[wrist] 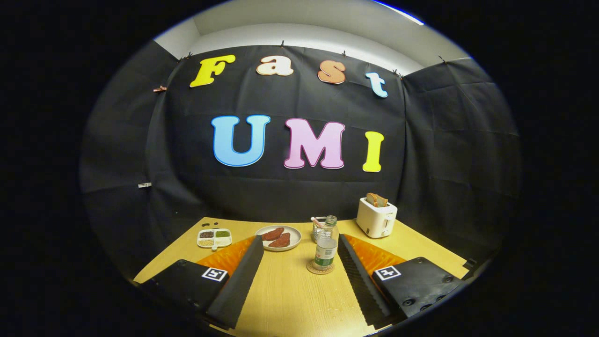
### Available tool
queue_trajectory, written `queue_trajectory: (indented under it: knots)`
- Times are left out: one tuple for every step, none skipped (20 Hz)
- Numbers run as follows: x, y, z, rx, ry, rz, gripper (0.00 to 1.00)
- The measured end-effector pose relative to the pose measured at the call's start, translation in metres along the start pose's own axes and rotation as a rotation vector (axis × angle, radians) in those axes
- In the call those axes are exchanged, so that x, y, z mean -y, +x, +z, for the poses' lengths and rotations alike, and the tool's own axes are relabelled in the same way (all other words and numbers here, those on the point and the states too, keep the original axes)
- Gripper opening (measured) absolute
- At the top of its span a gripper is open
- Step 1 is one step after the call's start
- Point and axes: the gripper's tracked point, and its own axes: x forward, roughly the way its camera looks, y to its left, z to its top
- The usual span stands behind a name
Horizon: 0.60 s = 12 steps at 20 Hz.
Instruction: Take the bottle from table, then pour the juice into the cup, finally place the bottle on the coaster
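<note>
The claw (299, 269) is nearest, its fingers wide apart and holding nothing. Between their tips stands the bottle (326, 245), clear plastic, upright on the round woven coaster (320, 267). The glass cup (318, 227) is just beyond. I judge it best to withdraw straight, without touching the bottle.

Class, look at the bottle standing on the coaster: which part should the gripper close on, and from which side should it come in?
Grip the bottle at its labelled middle, coming in level from the near side. It stands upright on the coaster, just ahead of the open gripper, nearer the right finger. The straight round body suits two flat fingers; the neck is narrower. The cup sits close behind, so avoid overshooting.
</note>
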Motion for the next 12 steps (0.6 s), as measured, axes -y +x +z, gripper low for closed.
queue_trajectory:
  knots:
    - [-0.002,-0.004,0.004,0.001,-0.003,0.022,0.98]
    - [-0.006,-0.008,0.007,0.002,-0.005,0.048,0.98]
    - [-0.009,-0.010,0.011,0.002,-0.014,0.071,0.98]
    - [-0.010,-0.011,0.012,-0.001,-0.024,0.090,0.98]
    - [-0.011,-0.013,0.011,-0.007,-0.028,0.109,0.98]
    - [-0.012,-0.015,0.008,-0.013,-0.027,0.126,0.98]
    - [-0.011,-0.018,0.007,-0.019,-0.024,0.140,0.98]
    - [-0.011,-0.020,0.007,-0.023,-0.018,0.151,0.98]
    - [-0.009,-0.022,0.008,-0.024,-0.011,0.156,0.98]
    - [-0.006,-0.022,0.009,-0.023,-0.004,0.158,0.98]
    - [-0.003,-0.023,0.011,-0.021,0.003,0.159,0.98]
    - [-0.001,-0.023,0.012,-0.019,0.009,0.160,0.98]
